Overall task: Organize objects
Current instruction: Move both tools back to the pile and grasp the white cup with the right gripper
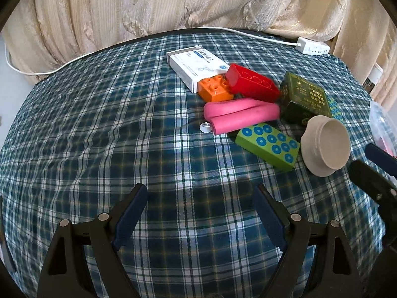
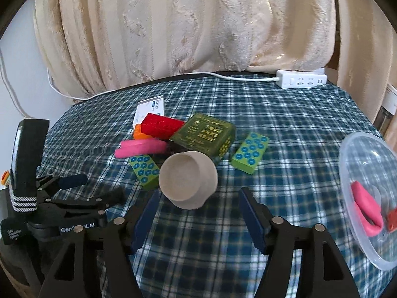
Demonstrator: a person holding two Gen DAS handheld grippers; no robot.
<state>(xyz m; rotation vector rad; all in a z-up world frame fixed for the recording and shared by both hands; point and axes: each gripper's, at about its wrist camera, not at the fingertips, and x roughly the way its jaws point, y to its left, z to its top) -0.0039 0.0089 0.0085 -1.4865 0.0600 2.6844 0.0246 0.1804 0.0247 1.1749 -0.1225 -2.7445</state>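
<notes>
A pile lies on the plaid tablecloth: a white carton, an orange brick, a red brick, a pink folded roll, a dark green box, a green dotted block and a beige cup on its side. My left gripper is open and empty, short of the pile. My right gripper is open and empty, just short of the beige cup. A second green dotted block lies to the right. The left gripper also shows in the right wrist view.
A clear plastic container at the right holds a pink piece and a red piece. A white power strip and its cable lie at the table's far edge. A cream curtain hangs behind.
</notes>
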